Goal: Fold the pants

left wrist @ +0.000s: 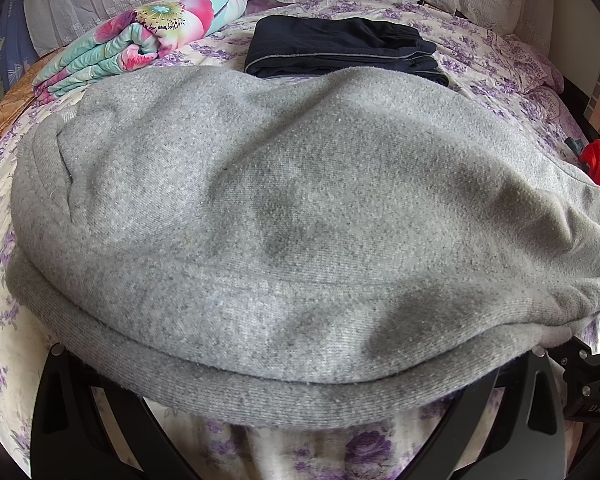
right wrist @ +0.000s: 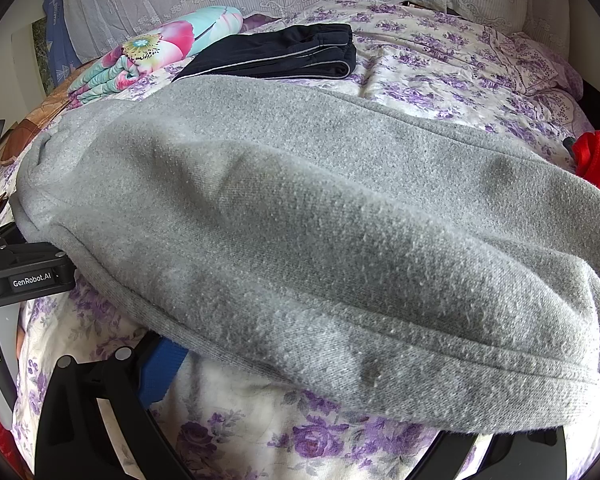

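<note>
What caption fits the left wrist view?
Grey pants draped over the left tool's fingers, above a floral bedsheet.

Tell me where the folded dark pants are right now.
The folded dark pants lie at the far side of the bed, just beyond the grey pants, with the rolled floral quilt to their left.

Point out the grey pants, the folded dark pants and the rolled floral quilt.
grey pants (left wrist: 284, 208), left wrist view, middle of the top fabric.
folded dark pants (left wrist: 332, 46), left wrist view, top layer of the stack.
rolled floral quilt (right wrist: 160, 50), right wrist view, flowered end of the roll.
</note>
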The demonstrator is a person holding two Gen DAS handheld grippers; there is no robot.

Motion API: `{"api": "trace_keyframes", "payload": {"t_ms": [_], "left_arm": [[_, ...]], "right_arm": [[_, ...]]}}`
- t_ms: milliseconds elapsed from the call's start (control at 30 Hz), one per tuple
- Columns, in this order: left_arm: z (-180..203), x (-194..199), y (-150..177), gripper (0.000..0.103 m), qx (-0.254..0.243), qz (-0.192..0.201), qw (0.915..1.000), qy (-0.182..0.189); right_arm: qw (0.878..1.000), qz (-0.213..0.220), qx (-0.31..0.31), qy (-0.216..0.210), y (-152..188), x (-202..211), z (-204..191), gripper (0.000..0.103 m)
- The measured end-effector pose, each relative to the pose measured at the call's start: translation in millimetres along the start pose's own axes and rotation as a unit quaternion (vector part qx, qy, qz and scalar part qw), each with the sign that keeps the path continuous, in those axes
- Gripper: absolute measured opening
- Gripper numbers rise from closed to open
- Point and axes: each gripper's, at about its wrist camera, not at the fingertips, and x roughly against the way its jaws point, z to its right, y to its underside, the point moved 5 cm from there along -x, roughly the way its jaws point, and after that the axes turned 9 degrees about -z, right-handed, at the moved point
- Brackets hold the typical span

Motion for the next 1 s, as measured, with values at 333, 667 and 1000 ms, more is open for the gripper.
{"api": "trace_keyframes", "payload": {"t_ms": [333, 667, 1000], "left_arm": [[-9, 8, 3, 0.099, -0.025, -0.004, 0.9961, 0.085], [-130, 43, 34, 0.098, 0.142, 0.019, 0.9510, 0.274], [-100, 3, -37, 0.098, 0.189, 0.000, 0.9418, 0.278]], "right_arm": [[1.000, 0.003, -0.005, -0.008, -1, 4, 2, 0.100], [0.979, 0.067, -0.117, -0.150, 22, 36, 38, 0.100], [0.962, 0.107, -0.170, -0.184, 26, 47, 58, 0.100]]}}
